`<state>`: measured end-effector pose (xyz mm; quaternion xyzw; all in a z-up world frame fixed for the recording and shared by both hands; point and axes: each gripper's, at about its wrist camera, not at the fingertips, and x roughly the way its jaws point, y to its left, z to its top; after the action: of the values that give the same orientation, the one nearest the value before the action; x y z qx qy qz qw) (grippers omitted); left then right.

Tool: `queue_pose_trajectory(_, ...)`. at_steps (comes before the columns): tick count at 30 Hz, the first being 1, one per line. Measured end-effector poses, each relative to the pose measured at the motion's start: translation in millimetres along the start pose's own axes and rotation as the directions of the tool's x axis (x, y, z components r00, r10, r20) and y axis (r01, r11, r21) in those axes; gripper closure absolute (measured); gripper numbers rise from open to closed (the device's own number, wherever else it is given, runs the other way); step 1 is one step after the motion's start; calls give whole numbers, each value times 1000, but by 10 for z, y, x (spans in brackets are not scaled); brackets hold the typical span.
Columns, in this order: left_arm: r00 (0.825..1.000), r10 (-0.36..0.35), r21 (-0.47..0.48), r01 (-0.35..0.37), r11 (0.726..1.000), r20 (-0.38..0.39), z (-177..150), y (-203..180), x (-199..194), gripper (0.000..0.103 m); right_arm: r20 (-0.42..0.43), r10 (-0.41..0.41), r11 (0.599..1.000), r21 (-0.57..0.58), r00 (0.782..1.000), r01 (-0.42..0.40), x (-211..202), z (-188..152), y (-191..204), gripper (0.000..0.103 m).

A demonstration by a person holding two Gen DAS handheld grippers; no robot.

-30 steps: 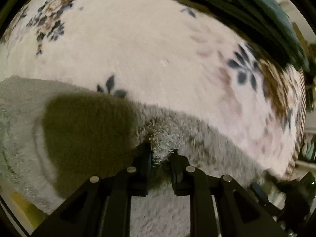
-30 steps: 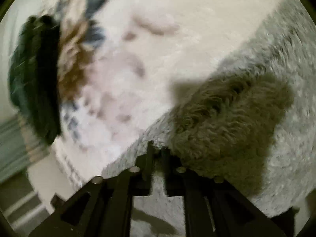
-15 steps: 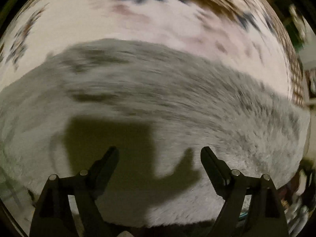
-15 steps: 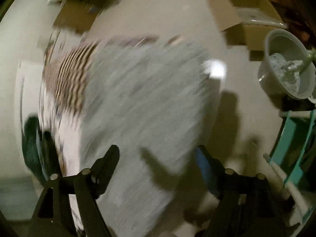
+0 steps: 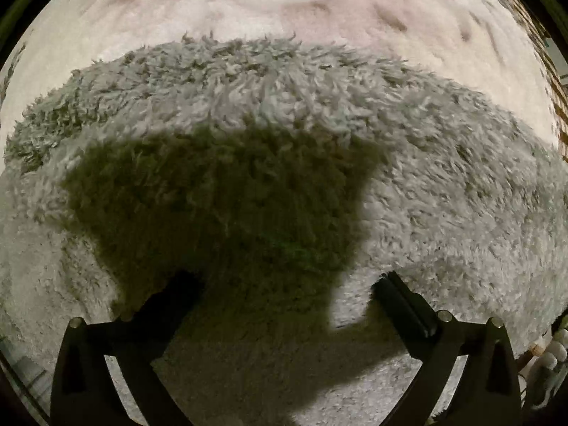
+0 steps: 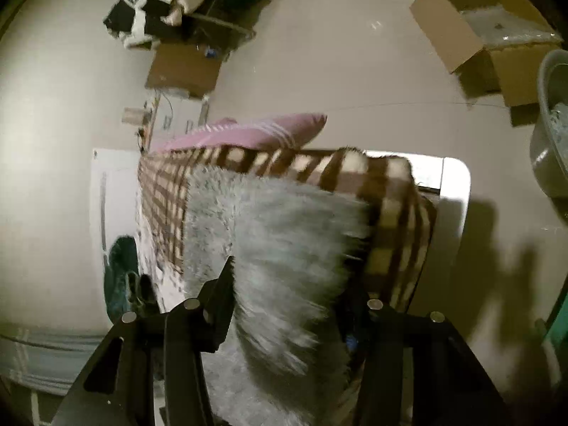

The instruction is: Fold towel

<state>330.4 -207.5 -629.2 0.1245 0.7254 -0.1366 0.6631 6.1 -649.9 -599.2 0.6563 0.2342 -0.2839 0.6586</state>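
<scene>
A grey shaggy towel (image 5: 319,113) fills most of the left wrist view, lying folded on a white flowered blanket (image 5: 248,3). My left gripper (image 5: 287,293) hovers just above it, open, with nothing between its fingers (image 5: 401,294); its shadow falls on the pile. In the right wrist view the same towel (image 6: 277,234) lies on the bed and bulges up between the spread jaws of my right gripper (image 6: 287,305), which is open. The left finger (image 6: 220,291) shows plainly. Towel pile mostly hides the other finger.
A brown checked blanket (image 6: 390,220) covers the bed's end, with a pink striped pillow (image 6: 248,131) beyond. A dark green cloth (image 6: 120,269) lies at the bed's left. Cardboard boxes (image 6: 490,32), a grey basin (image 6: 550,135) and dark clutter (image 6: 170,10) stand on the pale floor.
Both grippers were shut on the towel's edge a second ago; both have let go and opened. The right view has swung up across the bed and room. The left sits lower over the towel.
</scene>
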Motion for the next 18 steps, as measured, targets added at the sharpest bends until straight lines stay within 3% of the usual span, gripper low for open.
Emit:
queue_pose_trajectory(4,1000,-6,-6,5,1000,-17,131,-70,133,0,-1,49,998,50,999,-49,124,45,-55,49)
queue_pose_trajectory(6,1000,-7,-9,7,1000,-27,58,-154,114,0,31,26,1000,16,999,-27,79,39,27,73)
queue_pose_trajectory(8,999,-35,-36,35,999,-5,188,-130,91,0,59,9,1000,-21,998,-8,22,16,159,76)
queue_pose_trajectory(13,985,-136,-110,148,983,110,197,147,-311,0,92,13,981,-194,996,5,-286,-310,895,78)
queue_pose_trajectory(18,965,-176,-165,210,964,195,56,670,-770,0,38,9,900,-435,999,8,-399,-1103,1849,78)
